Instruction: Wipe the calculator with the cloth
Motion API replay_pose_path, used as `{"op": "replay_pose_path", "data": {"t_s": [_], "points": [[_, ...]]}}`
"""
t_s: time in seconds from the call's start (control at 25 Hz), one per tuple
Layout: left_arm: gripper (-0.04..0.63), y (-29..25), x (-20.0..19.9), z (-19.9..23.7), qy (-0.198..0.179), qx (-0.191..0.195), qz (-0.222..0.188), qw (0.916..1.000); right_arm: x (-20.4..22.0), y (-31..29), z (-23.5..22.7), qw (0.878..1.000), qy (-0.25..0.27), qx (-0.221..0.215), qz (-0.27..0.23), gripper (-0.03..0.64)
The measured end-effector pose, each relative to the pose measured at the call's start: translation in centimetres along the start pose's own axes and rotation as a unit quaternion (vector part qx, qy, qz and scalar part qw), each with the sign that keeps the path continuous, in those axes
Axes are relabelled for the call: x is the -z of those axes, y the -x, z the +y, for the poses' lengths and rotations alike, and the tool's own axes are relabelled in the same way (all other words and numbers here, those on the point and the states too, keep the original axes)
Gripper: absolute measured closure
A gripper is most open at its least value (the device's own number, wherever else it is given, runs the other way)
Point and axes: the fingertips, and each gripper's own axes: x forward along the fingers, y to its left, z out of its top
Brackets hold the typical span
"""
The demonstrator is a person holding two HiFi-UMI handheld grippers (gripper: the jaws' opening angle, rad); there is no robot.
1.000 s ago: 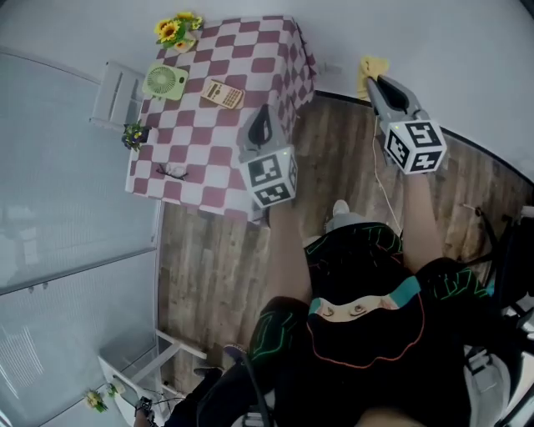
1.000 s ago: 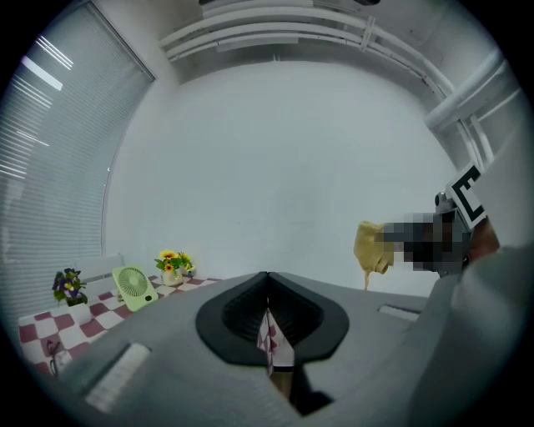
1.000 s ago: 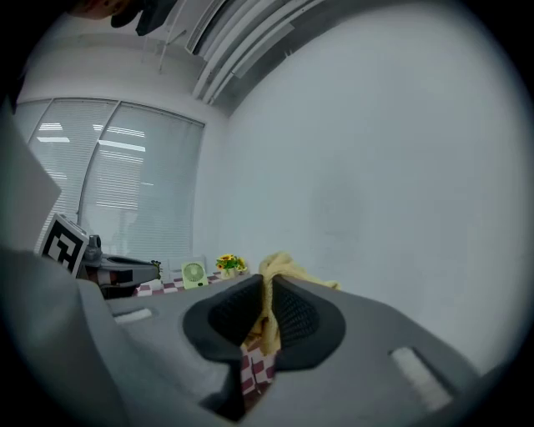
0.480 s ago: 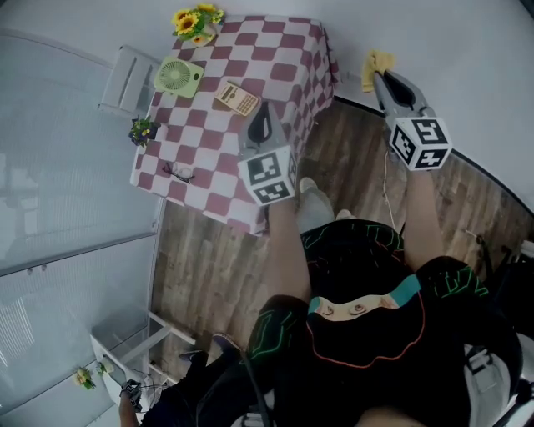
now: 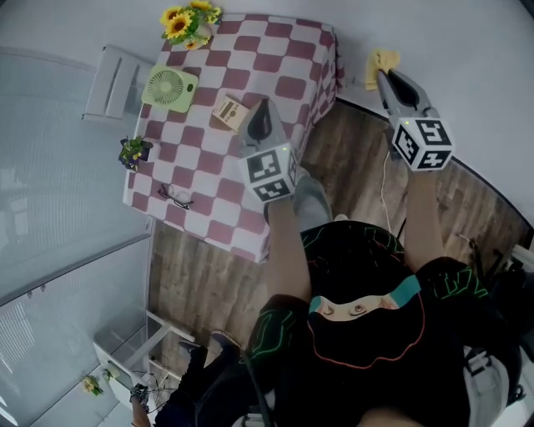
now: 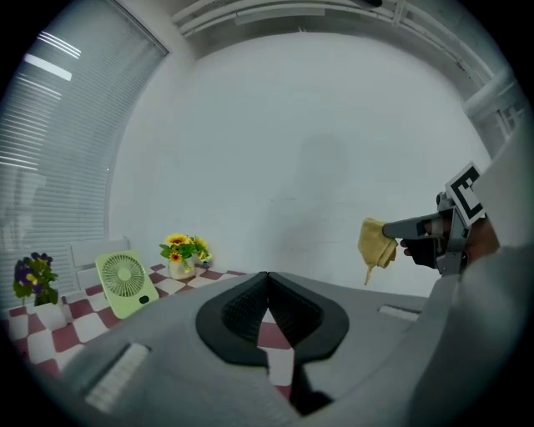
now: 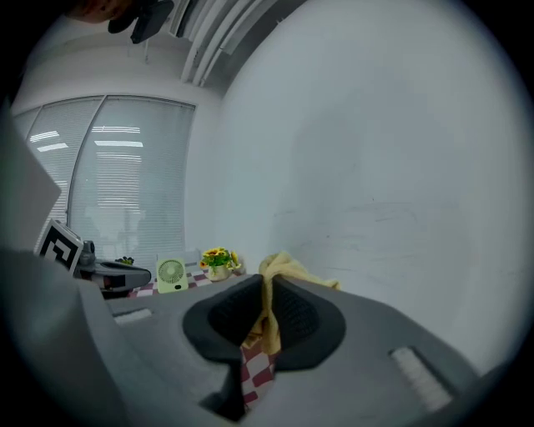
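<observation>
**Cloth's clamped, calculator right next to the left jaws**

The table in the red-and-white checked cloth (image 5: 275, 50) sits under and ahead of the left gripper (image 5: 263, 113). That gripper's jaws are pressed together with nothing in them. The right gripper (image 5: 385, 77) is off past the table's edge, pinching the yellow cloth (image 5: 380, 60), which bunches up above its jaw tips. Ahead-left of the left jaws are a pale green desk fan (image 5: 169, 87) and a small vase of sunflowers (image 5: 188, 25). The flat tan calculator (image 5: 227, 111) lies just left of the left jaws. A second ago it was further ahead of them.
</observation>
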Motion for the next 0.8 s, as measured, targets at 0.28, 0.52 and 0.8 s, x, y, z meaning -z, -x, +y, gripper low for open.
{"op": "replay_pose_path", "data": {"t_s": [0.28, 0.52, 0.8], "points": [[0.586, -3.6, 2.4, 6.5, 0.031, -0.039, 0.036, 0.9981, 1.5, -8.0, 2.5, 0.999, 0.004, -0.033, 0.039, 0.578], [0.584, -4.9, 3.1, 13.2, 0.060, -0.091, 0.043, 0.9931, 0.3, -15.6, 7.3, 0.994, 0.030, -0.091, 0.054, 0.578], [0.584, -4.0, 5.2, 19.3, 0.089, -0.151, 0.058, 0.9827, 1.1, -21.7, 14.0, 0.980, 0.062, -0.173, 0.079, 0.578]]}}
